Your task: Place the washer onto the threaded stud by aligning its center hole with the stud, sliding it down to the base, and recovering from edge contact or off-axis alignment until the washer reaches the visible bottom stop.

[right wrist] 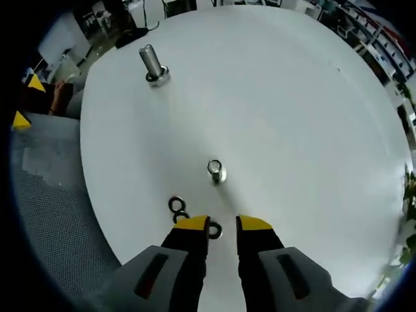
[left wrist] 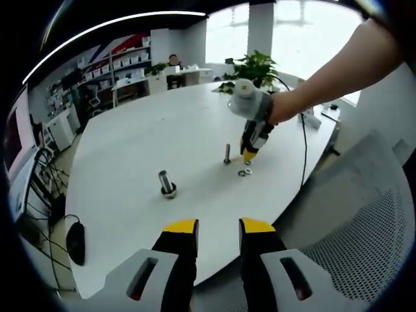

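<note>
While two studs (right wrist: 216, 171) (right wrist: 153, 65) stand upright, three washers (right wrist: 176, 204) lie flat beside the nearer.

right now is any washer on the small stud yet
No. The washers lie flat on the table beside the right gripper, apart from the bare small stud.

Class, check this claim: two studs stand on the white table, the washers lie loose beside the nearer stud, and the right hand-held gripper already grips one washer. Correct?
One part is wrong. The right gripper view shows the right hand-held gripper open, its jaws apart just above the washers, gripping none. The rest holds: two studs on the white table, washers loose beside the nearer one.
</note>
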The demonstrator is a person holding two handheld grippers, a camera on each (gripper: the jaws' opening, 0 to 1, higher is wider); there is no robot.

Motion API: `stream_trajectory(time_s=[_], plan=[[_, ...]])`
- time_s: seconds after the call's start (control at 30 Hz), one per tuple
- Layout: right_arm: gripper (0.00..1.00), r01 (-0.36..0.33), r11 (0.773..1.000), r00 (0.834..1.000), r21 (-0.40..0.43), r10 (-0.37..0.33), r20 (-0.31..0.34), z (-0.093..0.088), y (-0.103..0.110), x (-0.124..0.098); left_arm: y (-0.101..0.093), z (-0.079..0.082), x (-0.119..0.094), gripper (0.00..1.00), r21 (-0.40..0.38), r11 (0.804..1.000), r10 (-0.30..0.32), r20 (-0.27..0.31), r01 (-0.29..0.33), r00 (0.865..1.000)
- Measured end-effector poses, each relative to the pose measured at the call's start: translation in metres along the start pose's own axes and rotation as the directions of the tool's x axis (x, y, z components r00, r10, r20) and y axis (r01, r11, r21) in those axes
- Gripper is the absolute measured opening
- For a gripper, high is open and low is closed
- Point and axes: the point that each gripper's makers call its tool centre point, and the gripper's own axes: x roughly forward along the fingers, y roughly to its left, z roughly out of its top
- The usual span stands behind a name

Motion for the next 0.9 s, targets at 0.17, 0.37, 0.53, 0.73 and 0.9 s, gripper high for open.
stream_trajectory(time_s=[0.17,0.37,0.53,0.73,0.9], plan=[[0.19,-0.009,1.0,1.0,0.001,0.009,-0.015,-0.002,0.003,0.003,0.0,0.001,0.0,0.23,0.003,1.0,-0.003,0.004,0.003,1.0],[0.2,-0.029,0.999,0.999,-0.046,0.027,-0.043,-0.005,0.01,0.007,0.004,-0.001,0.0,0.23,-0.009,1.0,0.013,0.001,-0.013,1.0],[0.2,-0.026,0.997,0.999,-0.067,0.023,-0.038,-0.008,0.008,0.008,0.004,-0.001,0.001,0.22,0.002,1.0,0.017,-0.006,-0.017,1.0],[0.21,-0.044,0.989,0.998,-0.139,0.039,-0.045,-0.011,0.01,0.007,0.005,-0.003,0.001,0.22,0.001,1.0,0.021,-0.018,-0.021,1.0],[0.18,-0.054,0.985,0.998,-0.165,0.048,-0.038,-0.012,0.006,0.007,0.004,-0.009,0.003,0.22,0.01,1.0,0.023,-0.05,-0.022,0.998]])
